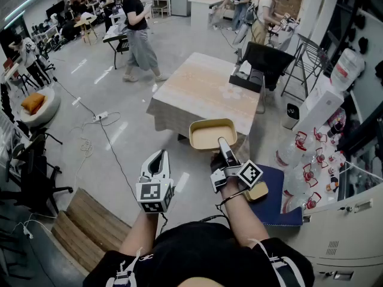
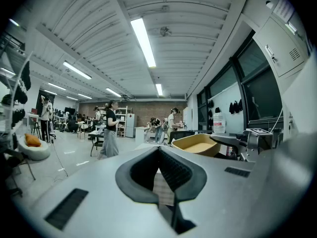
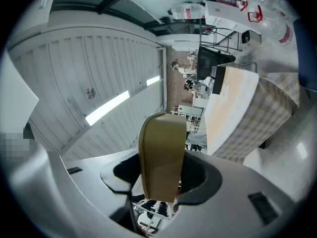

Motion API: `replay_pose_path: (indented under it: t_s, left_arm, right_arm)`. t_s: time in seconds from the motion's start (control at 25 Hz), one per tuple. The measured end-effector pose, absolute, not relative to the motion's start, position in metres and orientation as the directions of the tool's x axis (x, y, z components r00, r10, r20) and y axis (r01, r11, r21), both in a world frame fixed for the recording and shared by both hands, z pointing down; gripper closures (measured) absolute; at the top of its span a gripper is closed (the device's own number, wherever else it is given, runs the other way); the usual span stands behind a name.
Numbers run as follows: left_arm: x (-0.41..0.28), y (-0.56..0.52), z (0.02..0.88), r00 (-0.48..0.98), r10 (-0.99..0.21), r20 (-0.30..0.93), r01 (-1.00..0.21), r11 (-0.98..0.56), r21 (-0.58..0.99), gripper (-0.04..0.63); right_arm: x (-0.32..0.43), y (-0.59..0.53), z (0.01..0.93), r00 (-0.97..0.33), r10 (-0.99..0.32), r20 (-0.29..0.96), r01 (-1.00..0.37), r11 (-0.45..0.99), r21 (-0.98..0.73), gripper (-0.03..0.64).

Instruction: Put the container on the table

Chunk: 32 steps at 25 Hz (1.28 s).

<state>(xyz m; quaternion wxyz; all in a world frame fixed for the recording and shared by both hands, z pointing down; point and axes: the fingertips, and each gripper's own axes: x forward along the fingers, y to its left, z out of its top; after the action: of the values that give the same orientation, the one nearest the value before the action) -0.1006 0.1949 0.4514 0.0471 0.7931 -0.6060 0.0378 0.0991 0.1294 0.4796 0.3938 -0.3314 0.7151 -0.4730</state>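
Observation:
The container (image 1: 210,135) is a shallow tan tray with a raised rim. It hangs in the air just before the near edge of the table (image 1: 197,91), which has a pale wood-pattern top. My right gripper (image 1: 222,144) is shut on the tray's near rim, and in the right gripper view the tan container wall (image 3: 161,152) fills the gap between the jaws of the right gripper (image 3: 159,175), with the table (image 3: 233,108) beyond. My left gripper (image 1: 158,156) hovers lower left over the floor, shut and holding nothing. The left gripper view shows the left gripper (image 2: 159,155) with its pads together and the container (image 2: 195,145) off to its right.
A black box (image 1: 248,79) sits on the table's far right corner, with a black chair (image 1: 266,58) behind it. Several water bottles (image 1: 299,154) and a blue mat (image 1: 281,199) lie at the right. A wooden step (image 1: 90,223) is at lower left. A person (image 1: 137,28) walks beyond the table.

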Motion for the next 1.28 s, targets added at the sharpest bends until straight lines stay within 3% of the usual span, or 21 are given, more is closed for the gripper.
replay_pose_path:
  t_s: [0.6, 1.28]
  left_arm:
    - [-0.090, 0.209, 0.444, 0.270, -0.958, 0.097, -0.963, -0.271, 0.000, 0.581]
    - [-0.141, 0.209, 0.443, 0.354, -0.931, 0.088, -0.935, -0.352, 0.041, 0.581]
  right_arm:
    - [0.099, 0.140, 0.476, -0.479, -0.836, -0.267, -0.089, 0.348, -0.933, 0.380]
    - [0.041, 0.147, 0.474, -0.451, -0.846, -0.283, -0.098, 0.363, -0.927, 0.380]
